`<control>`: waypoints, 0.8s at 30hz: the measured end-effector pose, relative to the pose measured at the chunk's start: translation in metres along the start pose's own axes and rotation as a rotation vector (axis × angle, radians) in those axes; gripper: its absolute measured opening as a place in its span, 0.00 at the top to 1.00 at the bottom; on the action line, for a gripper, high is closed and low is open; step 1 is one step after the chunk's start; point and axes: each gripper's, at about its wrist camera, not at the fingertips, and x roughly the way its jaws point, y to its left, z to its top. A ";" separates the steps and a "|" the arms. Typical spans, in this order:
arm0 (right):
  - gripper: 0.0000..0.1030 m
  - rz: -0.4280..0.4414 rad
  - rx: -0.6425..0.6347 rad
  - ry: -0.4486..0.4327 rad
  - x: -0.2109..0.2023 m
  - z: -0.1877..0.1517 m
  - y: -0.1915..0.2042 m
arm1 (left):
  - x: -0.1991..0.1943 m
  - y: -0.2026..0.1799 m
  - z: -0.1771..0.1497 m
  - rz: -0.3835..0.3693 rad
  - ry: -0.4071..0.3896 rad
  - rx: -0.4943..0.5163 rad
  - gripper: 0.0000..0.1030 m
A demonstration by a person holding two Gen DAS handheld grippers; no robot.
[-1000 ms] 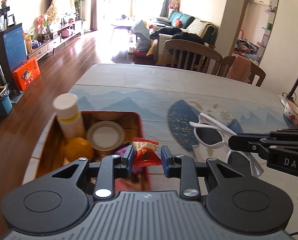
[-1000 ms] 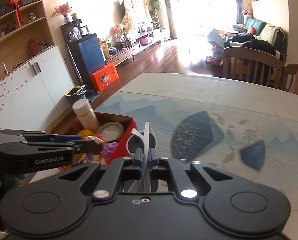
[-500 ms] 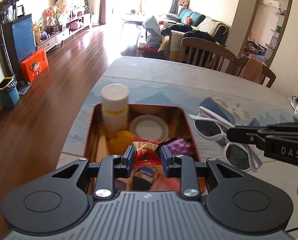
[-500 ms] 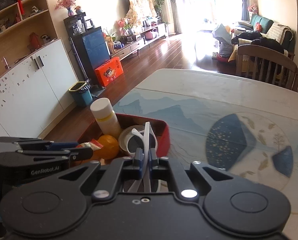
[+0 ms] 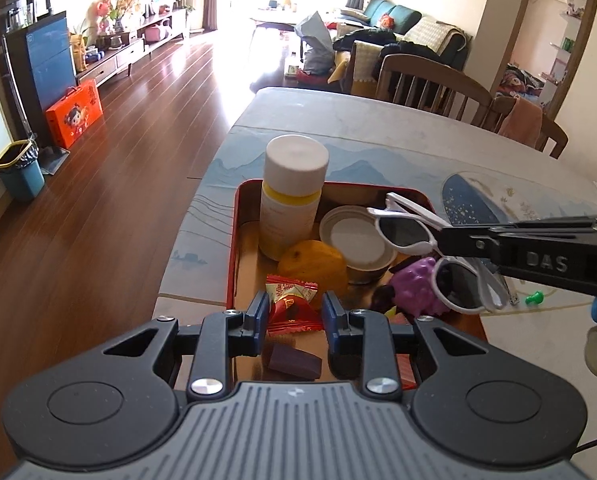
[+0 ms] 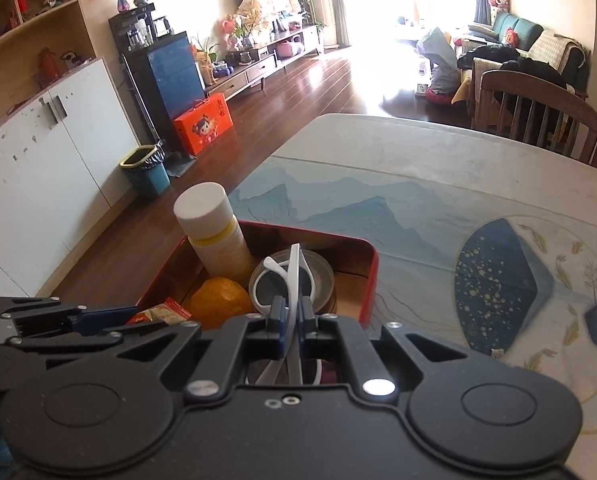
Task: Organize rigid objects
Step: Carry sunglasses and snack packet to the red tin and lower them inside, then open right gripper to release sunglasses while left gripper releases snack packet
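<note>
A red tin box (image 5: 234,240) (image 6: 372,280) sits at the table's near left corner. It holds a white-capped bottle (image 5: 292,196) (image 6: 214,236), an orange (image 5: 314,266) (image 6: 218,304), a round lidded jar (image 5: 356,240), a purple toy (image 5: 416,286) and other small items. My left gripper (image 5: 294,312) is shut on a red snack packet (image 5: 292,306) over the box's near end. My right gripper (image 6: 290,314) is shut on white sunglasses (image 5: 414,232) (image 6: 288,276) and holds them over the box's right side.
The table (image 6: 438,184) carries a blue patterned cloth. A green pin (image 5: 534,299) lies on it right of the box. Wooden chairs (image 5: 430,80) stand at the far side. The table's left edge (image 5: 186,232) drops to the wood floor.
Both grippers have moved left over the red box. The sunglasses went from above the bare table to above the box's right side. The snack packet stays gripped.
</note>
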 end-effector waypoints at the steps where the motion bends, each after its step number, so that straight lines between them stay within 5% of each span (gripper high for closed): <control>1: 0.95 -0.003 -0.002 0.006 0.003 0.000 0.002 | 0.001 0.000 -0.001 -0.002 0.002 0.005 0.73; 16: 0.95 -0.014 -0.033 0.082 0.024 -0.008 0.025 | 0.026 0.007 -0.003 -0.031 0.061 0.044 0.73; 24: 0.83 -0.019 -0.035 0.114 0.023 -0.010 0.027 | 0.032 0.007 -0.005 -0.041 0.090 0.053 0.73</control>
